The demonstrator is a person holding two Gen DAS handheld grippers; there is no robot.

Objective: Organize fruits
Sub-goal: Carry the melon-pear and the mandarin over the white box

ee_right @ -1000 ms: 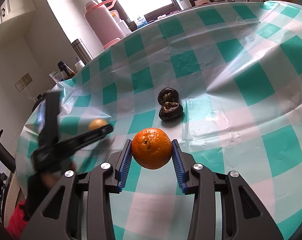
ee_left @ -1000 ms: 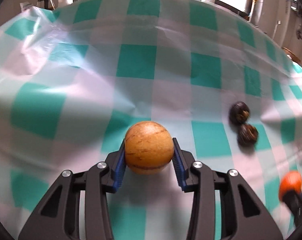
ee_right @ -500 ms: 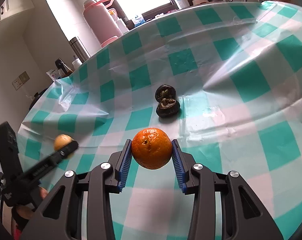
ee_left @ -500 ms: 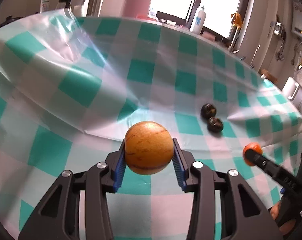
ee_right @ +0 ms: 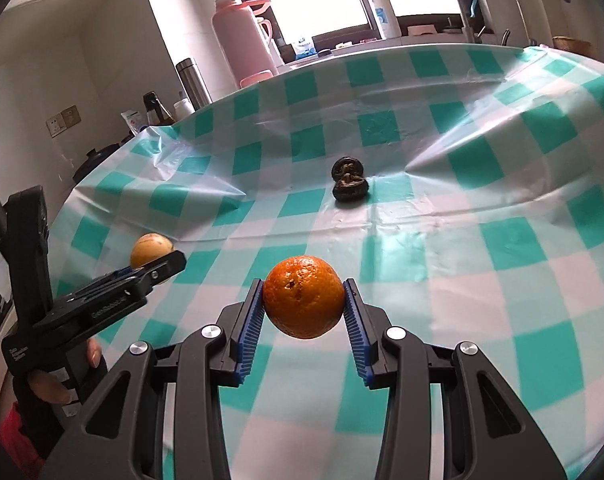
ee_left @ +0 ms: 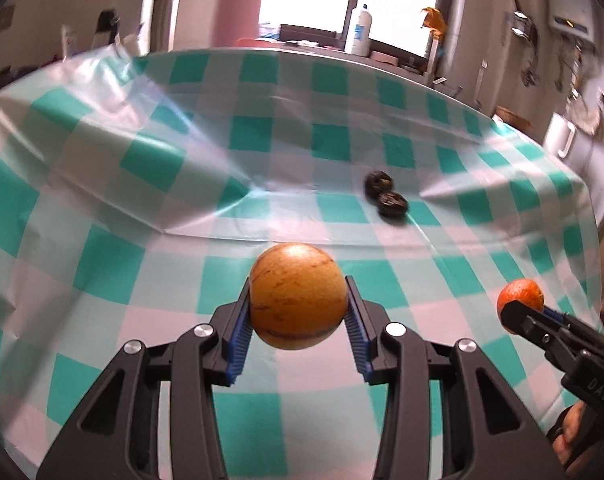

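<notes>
My left gripper [ee_left: 298,312] is shut on a round tan fruit [ee_left: 298,294] with brown streaks, held above the checked tablecloth [ee_left: 182,160]. My right gripper [ee_right: 304,308] is shut on an orange [ee_right: 304,296], also off the table. Two dark wrinkled fruits [ee_left: 386,194] lie touching each other farther back on the cloth, also in the right wrist view as dark fruits [ee_right: 348,182]. The orange [ee_left: 520,296] in the right gripper shows at the right of the left wrist view. The tan fruit [ee_right: 150,250] in the left gripper shows at the left of the right wrist view.
A pink thermos [ee_right: 240,48], a steel flask [ee_right: 192,80] and small bottles stand beyond the table's far left edge. A white bottle [ee_right: 384,10] is on the windowsill. The cloth has raised creases [ee_right: 442,152]. A person's hand [ee_right: 58,384] grips the left tool.
Both grippers have drawn back and risen with their fruits, so more of the table and the room shows. The dark fruits look farther away. Both grips are unchanged.
</notes>
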